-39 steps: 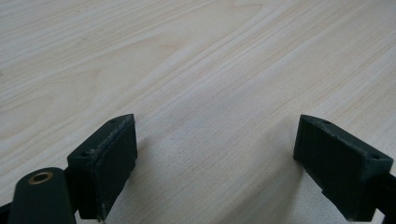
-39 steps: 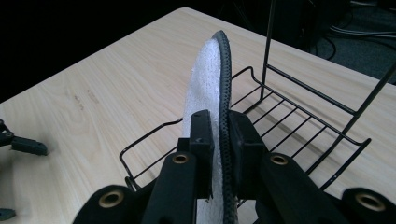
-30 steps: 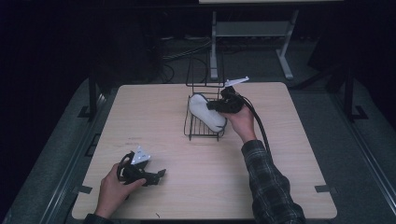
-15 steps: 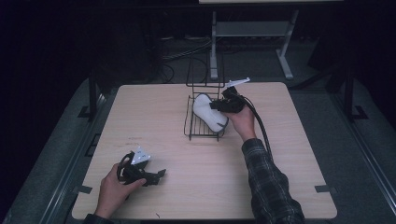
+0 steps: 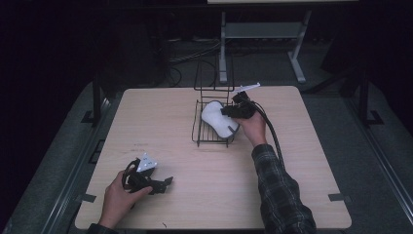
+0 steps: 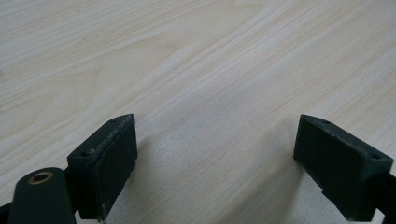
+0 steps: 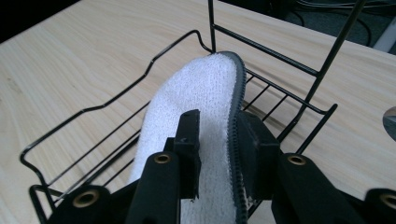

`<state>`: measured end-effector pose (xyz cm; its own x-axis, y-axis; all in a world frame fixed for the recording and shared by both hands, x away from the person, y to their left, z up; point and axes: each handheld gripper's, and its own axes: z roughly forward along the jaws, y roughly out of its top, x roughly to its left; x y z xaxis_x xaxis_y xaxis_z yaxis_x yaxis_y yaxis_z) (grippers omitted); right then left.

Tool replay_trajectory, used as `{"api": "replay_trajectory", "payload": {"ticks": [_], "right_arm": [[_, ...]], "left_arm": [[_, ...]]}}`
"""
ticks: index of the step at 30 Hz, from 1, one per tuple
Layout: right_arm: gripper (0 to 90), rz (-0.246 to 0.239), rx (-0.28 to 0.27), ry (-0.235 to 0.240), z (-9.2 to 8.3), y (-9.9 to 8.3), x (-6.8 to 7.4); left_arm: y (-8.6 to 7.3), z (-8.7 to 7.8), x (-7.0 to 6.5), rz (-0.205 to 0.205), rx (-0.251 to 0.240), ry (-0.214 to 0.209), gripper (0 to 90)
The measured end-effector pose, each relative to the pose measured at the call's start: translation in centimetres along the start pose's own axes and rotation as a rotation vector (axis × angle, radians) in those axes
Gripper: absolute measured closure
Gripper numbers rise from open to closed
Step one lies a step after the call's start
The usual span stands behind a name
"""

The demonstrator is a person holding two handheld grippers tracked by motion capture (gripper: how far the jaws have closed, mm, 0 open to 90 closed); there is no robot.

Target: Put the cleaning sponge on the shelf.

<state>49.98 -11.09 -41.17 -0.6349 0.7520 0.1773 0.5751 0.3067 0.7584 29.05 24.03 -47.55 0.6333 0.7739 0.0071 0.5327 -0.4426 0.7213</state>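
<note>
Now the right gripper (image 7: 215,144) is pinching a white terry slipper (image 7: 196,98) over the black wire basket (image 7: 84,114) at centre frame, probably needing release next, while the left gripper (image 6: 212,163) is resting spread.

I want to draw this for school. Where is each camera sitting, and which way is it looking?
High view: above the person's side, looking forward and down on the table; both forearms, left gripper, right gripper.
Left gripper view: on the left gripper, looking at bare wood between wide-apart jaws.
Right gripper view: on the right gripper, looking along jaws clamped on the white slipper in the wire rack.
Shared: high and right gripper views both show slipper and rack.
</note>
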Motion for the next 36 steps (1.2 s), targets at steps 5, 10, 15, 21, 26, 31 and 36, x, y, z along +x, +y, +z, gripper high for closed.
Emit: {"api": "replay_trajectory", "payload": {"ticks": [5, 10, 15, 21, 26, 31, 36], "right_arm": [[64.4, -0.007, 0.012, -0.024, 0.1, -0.2, -0.1], [66.0, 0.012, -0.003, -0.022, -0.7, -0.3, -0.4], [79.8, -0.009, -0.001, -0.005, -1.8, -0.9, -0.4], [87.7, -0.051, 0.028, 0.013, -2.4, -2.1, 0.2], [89.3, -0.070, 0.049, 0.039, -2.2, -3.1, 0.9], [89.8, -0.074, 0.069, 0.050, -1.8, -3.7, 1.5], [90.0, -0.079, 0.068, 0.064, -1.6, -4.0, 1.8]], "left_arm": [[0.0, 0.0, 0.0, 0.001, 0.000, 0.001, 12.7], [0.0, 0.0, 0.0, 0.003, 0.000, 0.001, 12.6], [0.0, 0.0, 0.0, 0.004, -0.001, 0.002, 12.7], [0.0, 0.0, 0.0, 0.004, 0.002, 0.001, 12.7], [0.0, 0.0, 0.0, 0.003, 0.001, 0.001, 12.7], [0.0, 0.0, 0.0, 0.003, 0.001, 0.001, 12.7], [0.0, 0.0, 0.0, 0.003, 0.000, 0.001, 12.7]]}}
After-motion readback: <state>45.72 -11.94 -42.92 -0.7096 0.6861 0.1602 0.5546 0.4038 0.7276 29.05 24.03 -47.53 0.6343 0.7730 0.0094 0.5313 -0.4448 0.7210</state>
